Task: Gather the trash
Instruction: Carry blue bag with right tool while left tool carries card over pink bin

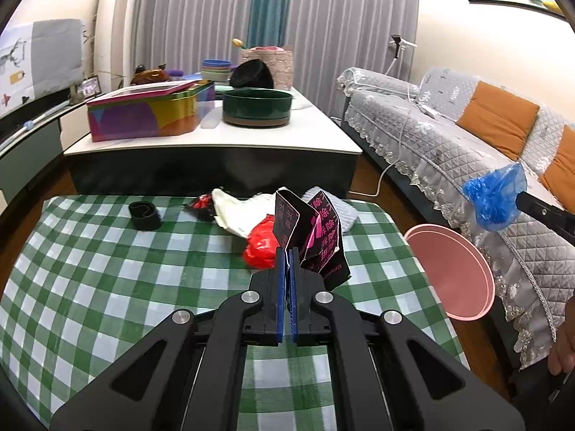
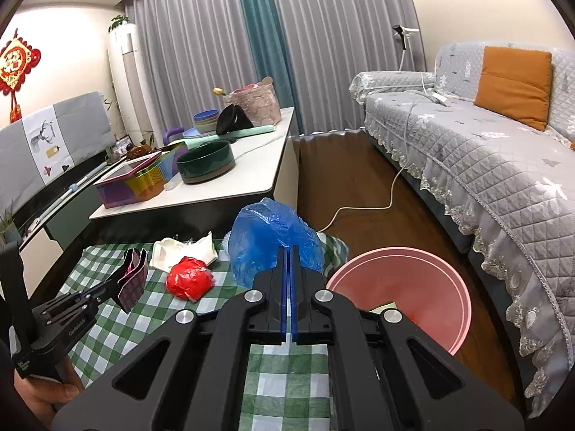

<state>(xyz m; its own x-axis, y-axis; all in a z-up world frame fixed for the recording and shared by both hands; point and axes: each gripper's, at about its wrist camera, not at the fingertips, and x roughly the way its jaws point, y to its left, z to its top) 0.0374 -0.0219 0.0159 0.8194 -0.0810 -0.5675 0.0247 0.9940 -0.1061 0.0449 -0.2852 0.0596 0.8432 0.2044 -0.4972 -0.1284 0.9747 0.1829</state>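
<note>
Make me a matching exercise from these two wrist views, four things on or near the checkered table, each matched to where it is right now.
Things:
1. blue plastic bag
2. black and pink wrapper
3. red crumpled plastic
4. pink bin

Places:
A. lying loose on the checkered cloth
B. pinched in the left gripper
C. on the floor beside the table
D. pinched in the right gripper

Pairs: 1-D, 2-B, 3-A, 4-C
</note>
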